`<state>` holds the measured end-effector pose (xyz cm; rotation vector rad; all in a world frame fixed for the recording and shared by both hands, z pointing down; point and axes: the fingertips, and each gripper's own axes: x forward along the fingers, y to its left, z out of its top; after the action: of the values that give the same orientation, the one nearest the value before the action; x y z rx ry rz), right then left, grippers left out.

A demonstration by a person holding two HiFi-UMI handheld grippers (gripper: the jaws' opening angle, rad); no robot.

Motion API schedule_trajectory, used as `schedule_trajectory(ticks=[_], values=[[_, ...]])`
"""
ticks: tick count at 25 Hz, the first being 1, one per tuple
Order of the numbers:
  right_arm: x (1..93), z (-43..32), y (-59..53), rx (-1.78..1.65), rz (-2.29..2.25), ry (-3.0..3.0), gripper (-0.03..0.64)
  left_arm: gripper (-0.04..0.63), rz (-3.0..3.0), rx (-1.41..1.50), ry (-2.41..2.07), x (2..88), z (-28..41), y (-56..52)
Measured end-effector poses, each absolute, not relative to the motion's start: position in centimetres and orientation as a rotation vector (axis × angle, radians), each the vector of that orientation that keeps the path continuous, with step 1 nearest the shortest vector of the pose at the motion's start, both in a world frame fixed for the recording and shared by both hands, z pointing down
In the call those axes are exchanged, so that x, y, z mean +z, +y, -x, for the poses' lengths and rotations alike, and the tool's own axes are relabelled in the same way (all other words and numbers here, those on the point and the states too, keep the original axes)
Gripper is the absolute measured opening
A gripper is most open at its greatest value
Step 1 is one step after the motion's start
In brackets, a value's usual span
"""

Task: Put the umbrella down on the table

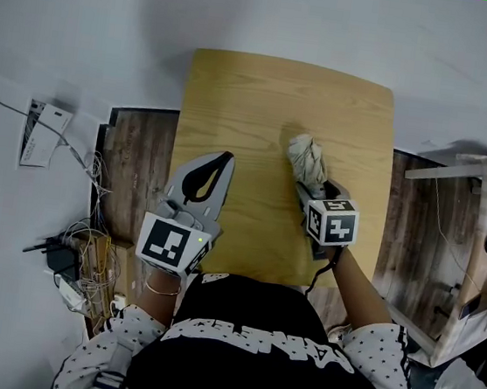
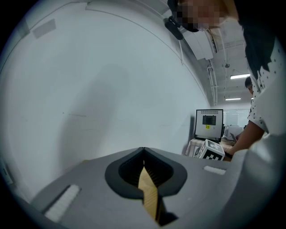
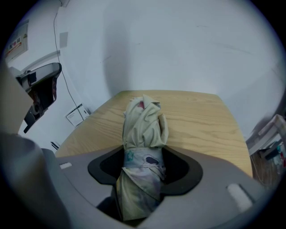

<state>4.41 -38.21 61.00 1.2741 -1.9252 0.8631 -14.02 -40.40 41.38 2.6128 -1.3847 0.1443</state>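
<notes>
A folded cream umbrella (image 1: 308,160) with a strap round it sticks out of my right gripper (image 1: 316,188) over the right half of the wooden table (image 1: 238,92). In the right gripper view the umbrella (image 3: 143,125) fills the gap between the jaws, and the right gripper (image 3: 144,154) is shut on it, angled down at the tabletop (image 3: 201,120). Whether the umbrella's far end touches the wood I cannot tell. My left gripper (image 1: 227,157) hovers over the table's near left edge, its fingertips together with nothing in them. In its own view the left gripper (image 2: 143,151) faces a white wall.
Cables and a power strip (image 1: 77,257) lie on the floor left of the table. A white shelf unit (image 1: 460,260) stands to the right. A monitor (image 2: 209,124) shows far off. The person's black shirt (image 1: 251,349) is close to the table's near edge.
</notes>
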Motion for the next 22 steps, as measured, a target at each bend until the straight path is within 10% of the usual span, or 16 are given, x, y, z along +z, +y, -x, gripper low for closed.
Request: schedule_trajectory(ticks=[22], values=[[61.22,-5.0,-38.17,0.756,-1.28,-1.922,0.281,0.002,-2.635,0.144,-1.362,40.97,13.25,-39.58]])
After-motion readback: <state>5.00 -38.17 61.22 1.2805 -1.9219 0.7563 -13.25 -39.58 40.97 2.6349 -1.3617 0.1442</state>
